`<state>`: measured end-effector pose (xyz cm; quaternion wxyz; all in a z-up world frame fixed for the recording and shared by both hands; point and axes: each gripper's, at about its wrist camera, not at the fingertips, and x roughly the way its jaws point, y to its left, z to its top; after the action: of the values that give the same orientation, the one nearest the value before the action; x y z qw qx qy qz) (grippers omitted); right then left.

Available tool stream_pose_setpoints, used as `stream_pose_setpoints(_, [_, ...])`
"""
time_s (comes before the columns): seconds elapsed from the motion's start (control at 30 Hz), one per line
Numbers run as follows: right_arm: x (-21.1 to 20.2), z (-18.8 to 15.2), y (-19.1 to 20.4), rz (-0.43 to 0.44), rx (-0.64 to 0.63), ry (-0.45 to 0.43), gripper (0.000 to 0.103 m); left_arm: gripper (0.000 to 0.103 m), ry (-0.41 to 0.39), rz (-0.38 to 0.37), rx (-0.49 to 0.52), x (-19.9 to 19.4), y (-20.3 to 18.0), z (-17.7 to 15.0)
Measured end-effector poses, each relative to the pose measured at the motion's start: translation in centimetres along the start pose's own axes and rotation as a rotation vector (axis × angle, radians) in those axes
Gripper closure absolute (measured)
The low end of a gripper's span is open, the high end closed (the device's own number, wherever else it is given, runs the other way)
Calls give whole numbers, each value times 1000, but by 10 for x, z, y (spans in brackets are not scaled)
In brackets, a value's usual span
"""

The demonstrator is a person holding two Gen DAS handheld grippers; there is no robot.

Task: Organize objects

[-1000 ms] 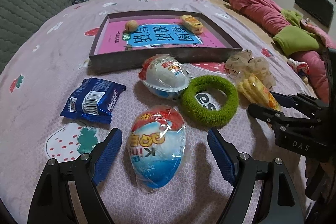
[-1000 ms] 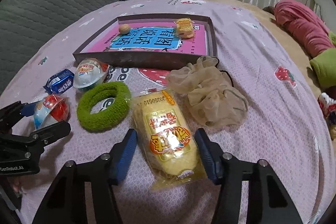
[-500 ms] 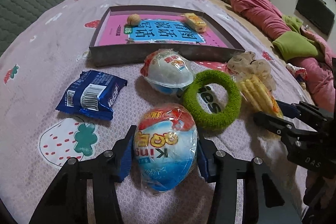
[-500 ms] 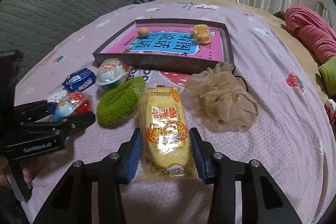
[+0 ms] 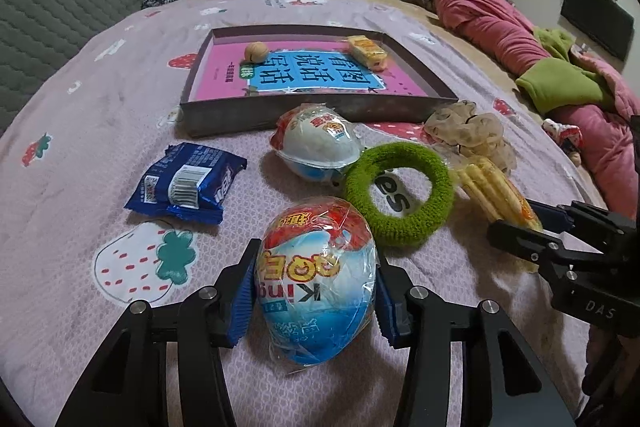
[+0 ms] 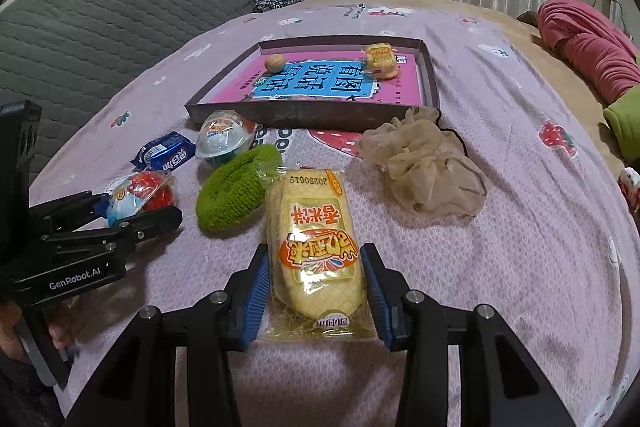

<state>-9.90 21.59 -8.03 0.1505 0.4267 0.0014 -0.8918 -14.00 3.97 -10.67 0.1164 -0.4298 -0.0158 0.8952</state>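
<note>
My left gripper (image 5: 316, 291) is shut on a wrapped red, white and blue Kinder egg (image 5: 316, 279), held just above the bedspread. My right gripper (image 6: 316, 291) is shut on a yellow rice-cracker packet (image 6: 312, 247). A dark shallow tray (image 5: 280, 113) with a pink and blue book inside lies ahead; a walnut (image 5: 256, 51) and a small yellow snack (image 5: 366, 51) rest in it. A second Kinder egg (image 5: 316, 143), a green knitted ring (image 5: 400, 199), a blue snack packet (image 5: 186, 183) and a beige mesh scrunchie (image 6: 424, 163) lie in front of the tray.
All of this lies on a lilac strawberry-print bedspread (image 5: 100, 115). A grey quilted headboard (image 6: 100, 27) stands at the left. Pink and green bedding (image 5: 560, 75) is piled at the right. Clothes are heaped by the curtain at the back.
Both grippers have closed: the left on the near Kinder egg, the right on the rice-cracker packet. Both have lifted slightly, and the green ring has been pushed up on its edge.
</note>
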Motion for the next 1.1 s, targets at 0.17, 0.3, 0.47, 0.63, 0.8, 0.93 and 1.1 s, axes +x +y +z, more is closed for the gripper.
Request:
stream_pose_setpoints(0.17, [-8, -9, 1, -4, 4, 8, 58, 52, 0, 0, -10, -7, 1, -4])
stream_pose_setpoints(0.3, [-16, -15, 3, -4, 7, 7, 58, 52, -4, 3, -14, -15, 2, -9])
stream_pose_setpoints(0.47, [-33, -17, 1, -11, 28, -26, 58, 52, -29, 2, -16, -30, 1, -10])
stream_pose_setpoints(0.63, [-51, -13, 8, -2, 18, -63, 58, 52, -62, 3, -8, -50, -3, -9])
stream_pose_setpoints(0.8, [-63, -12, 17, 11, 21, -90, 58, 52, -84, 10, -5, -66, -8, -9])
stream_pose_setpoints(0.93, [-75, -10, 26, 2, 11, -115, 58, 52, -103, 17, -4, -79, -12, -7])
stream_pose_setpoints(1.1, [-91, -6, 34, 11, 6, -148, 58, 52, -131, 28, -5, -98, -16, -2])
